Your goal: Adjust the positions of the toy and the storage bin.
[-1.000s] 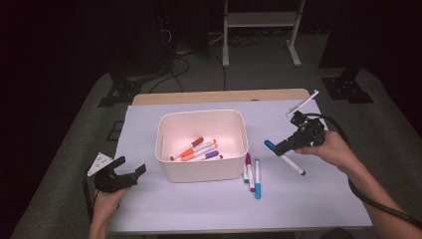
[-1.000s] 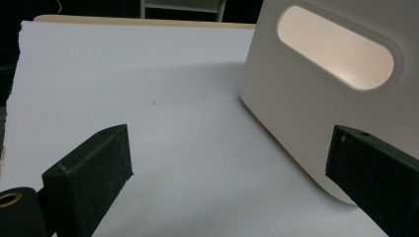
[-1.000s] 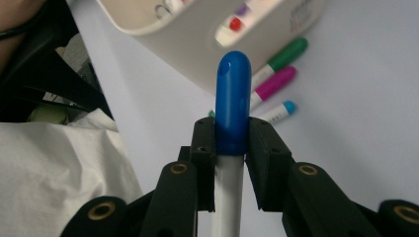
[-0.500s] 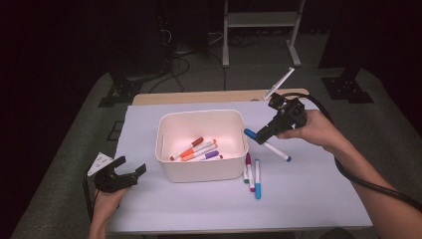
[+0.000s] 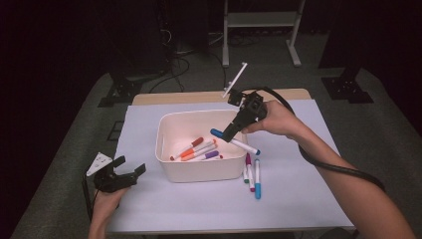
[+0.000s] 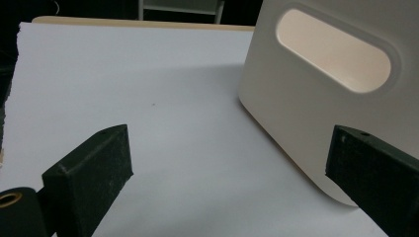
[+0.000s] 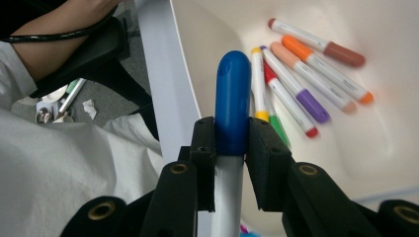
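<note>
My right gripper (image 5: 233, 130) hangs over the right side of the white bin (image 5: 171, 172) and is shut on a blue-capped white marker (image 5: 234, 141). In the right gripper view the blue-capped marker (image 7: 232, 101) sticks up between the jaws of the right gripper (image 7: 231, 148), above several markers (image 7: 306, 81) lying in the bin. Those markers (image 5: 196, 149) show on the bin floor in the high view. My left gripper (image 5: 129, 172) rests open at the table's front left, to the left of the bin. The left gripper view has the bin wall (image 6: 316, 94) with its handle slot ahead of the spread jaws.
Three markers (image 5: 251, 174) lie on the white table sheet (image 5: 298, 199) just right of the bin. A wooden strip (image 5: 199, 97) runs along the table's far edge. Dark stands and cables occupy the floor behind.
My right gripper has carried the blue-capped marker leftward from the table's right side to above the bin. The left gripper has stayed put.
</note>
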Demonstrator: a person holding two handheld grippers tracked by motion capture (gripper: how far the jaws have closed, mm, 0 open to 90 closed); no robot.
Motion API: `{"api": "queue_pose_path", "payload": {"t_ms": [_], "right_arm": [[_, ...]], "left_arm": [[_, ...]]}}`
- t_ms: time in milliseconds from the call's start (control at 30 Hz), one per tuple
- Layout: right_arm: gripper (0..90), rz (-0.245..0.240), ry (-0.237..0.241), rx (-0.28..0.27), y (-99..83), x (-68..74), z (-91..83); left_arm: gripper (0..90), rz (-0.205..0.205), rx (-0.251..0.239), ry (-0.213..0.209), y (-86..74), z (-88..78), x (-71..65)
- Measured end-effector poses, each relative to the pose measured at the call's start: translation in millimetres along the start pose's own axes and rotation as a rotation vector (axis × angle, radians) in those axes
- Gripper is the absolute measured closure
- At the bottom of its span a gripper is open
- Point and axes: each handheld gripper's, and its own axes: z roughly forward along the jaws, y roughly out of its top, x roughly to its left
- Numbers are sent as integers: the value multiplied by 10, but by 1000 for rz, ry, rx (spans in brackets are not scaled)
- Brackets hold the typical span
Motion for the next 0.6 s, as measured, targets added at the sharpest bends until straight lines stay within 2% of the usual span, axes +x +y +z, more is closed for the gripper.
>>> {"api": "queue_pose_path", "payload": {"t_ms": [333,600], "right_arm": [[733,-57,29,60,437,4,333],[733,-73,29,91,594,-56,589]], "left_arm": [[25,2,-3,-4,4,-12,1],[25,-1,-9,-2,4,-28,10]]}}
